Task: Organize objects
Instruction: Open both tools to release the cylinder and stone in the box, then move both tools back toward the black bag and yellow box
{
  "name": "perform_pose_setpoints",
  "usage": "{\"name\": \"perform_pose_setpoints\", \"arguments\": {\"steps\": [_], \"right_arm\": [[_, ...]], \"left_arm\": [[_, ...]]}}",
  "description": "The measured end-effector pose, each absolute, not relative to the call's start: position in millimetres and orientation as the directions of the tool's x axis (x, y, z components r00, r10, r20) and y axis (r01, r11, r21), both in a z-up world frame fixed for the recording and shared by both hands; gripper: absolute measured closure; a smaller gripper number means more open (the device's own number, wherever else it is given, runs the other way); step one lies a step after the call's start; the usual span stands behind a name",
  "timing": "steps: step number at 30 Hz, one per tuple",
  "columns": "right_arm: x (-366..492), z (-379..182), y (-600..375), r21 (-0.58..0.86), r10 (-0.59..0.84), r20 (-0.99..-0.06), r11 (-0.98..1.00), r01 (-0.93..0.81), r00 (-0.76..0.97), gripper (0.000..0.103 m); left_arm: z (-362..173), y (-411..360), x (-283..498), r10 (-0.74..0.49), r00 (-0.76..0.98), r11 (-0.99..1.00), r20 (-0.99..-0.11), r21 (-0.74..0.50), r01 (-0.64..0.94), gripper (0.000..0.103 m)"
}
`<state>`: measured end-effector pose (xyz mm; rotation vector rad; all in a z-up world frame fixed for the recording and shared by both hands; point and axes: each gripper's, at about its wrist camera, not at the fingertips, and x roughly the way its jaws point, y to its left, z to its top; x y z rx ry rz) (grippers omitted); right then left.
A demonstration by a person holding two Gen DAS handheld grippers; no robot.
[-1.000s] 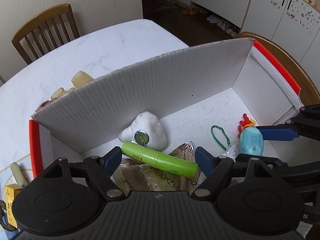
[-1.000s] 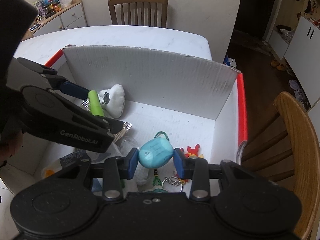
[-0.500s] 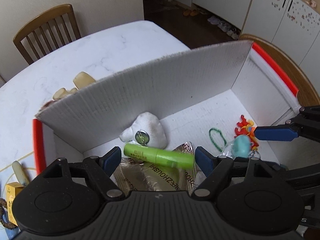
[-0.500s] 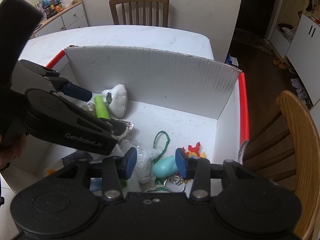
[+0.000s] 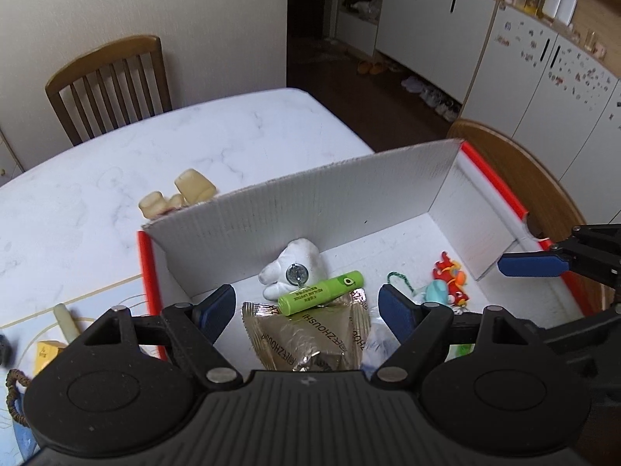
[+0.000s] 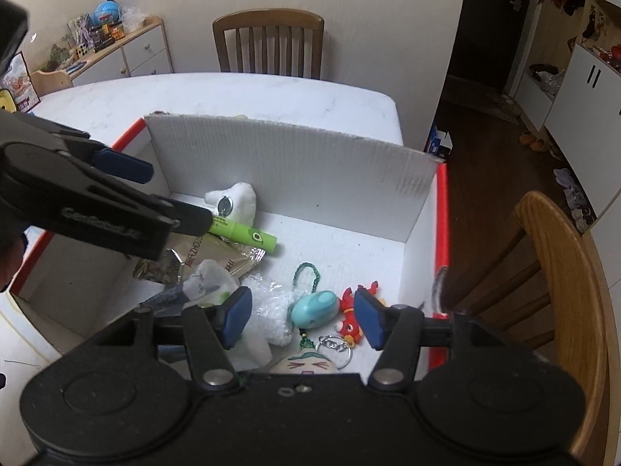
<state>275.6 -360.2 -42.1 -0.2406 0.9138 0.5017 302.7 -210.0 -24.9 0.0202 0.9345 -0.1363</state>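
A white cardboard box with red edges holds the sorted things. On its floor lie a green tube, a white plush, a foil snack packet, a teal egg-shaped charm and a red crab toy. My left gripper hangs open above the tube and packet, holding nothing. My right gripper is above the teal charm with its jaws opening; the charm lies on the box floor below them, free of the pads.
Beige blocks sit on the white marble table behind the box. A yellow box and a pale stick lie at the left. Wooden chairs stand around the table. A keyring and a face charm lie near the right gripper.
The right gripper opened and the teal charm dropped to the box floor. The green tube fell from between the left fingers onto the packet. Both grippers rose away from the box floor.
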Motion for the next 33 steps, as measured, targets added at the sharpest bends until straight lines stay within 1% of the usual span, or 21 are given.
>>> {"name": "perform_pose_setpoints", "arguments": {"steps": [8,10,11,15,17,22,25,28,30,33], "right_arm": [[254.6,-17.8,-360.1,0.041,0.355,-0.767,0.858,-0.512,0.534,0.042],[248.9,-11.2,-357.5,0.049,0.369,-0.757,0.855,-0.516,0.54,0.038],[245.8,-8.3,-356.4,0.052,0.375,-0.75,0.855,-0.516,0.545,0.032],[236.5,2.2,-350.7,0.075,0.401,-0.729,0.853,-0.517,0.555,0.031],[232.4,6.9,-347.0,0.087,0.412,-0.721,0.852,-0.517,0.557,0.03],[222.9,17.0,-331.9,0.118,0.444,-0.698,0.845,-0.522,0.561,0.023],[215.9,21.3,-317.4,0.124,0.461,-0.686,0.836,-0.534,0.563,0.019],[209.1,24.6,-301.3,0.127,0.477,-0.679,0.825,-0.55,0.559,0.018],[206.1,25.6,-290.0,0.131,0.485,-0.677,0.82,-0.557,0.554,0.015],[201.7,26.1,-273.3,0.135,0.495,-0.675,0.811,-0.569,0.546,0.014]], "left_arm": [[3.1,-204.3,277.5,-0.15,0.632,0.986,-0.761,-0.073,0.147,0.022],[10.1,-200.1,272.1,-0.16,0.643,0.986,-0.749,-0.085,0.146,0.022],[13.2,-197.4,269.4,-0.166,0.649,0.985,-0.742,-0.093,0.145,0.022],[23.3,-186.3,257.1,-0.177,0.667,0.984,-0.724,-0.105,0.146,0.022],[26.8,-179.0,250.8,-0.175,0.673,0.984,-0.719,-0.106,0.143,0.019],[31.5,-156.3,233.8,-0.171,0.69,0.985,-0.703,-0.11,0.133,0.019],[32.9,-140.0,224.2,-0.164,0.693,0.987,-0.702,-0.112,0.12,0.014],[34.0,-122.0,214.1,-0.159,0.697,0.987,-0.699,-0.112,0.113,0.013],[33.8,-110.5,208.5,-0.153,0.699,0.988,-0.698,-0.109,0.107,0.012],[33.9,-91.7,201.3,-0.149,0.703,0.989,-0.695,-0.114,0.096,0.011]]}}
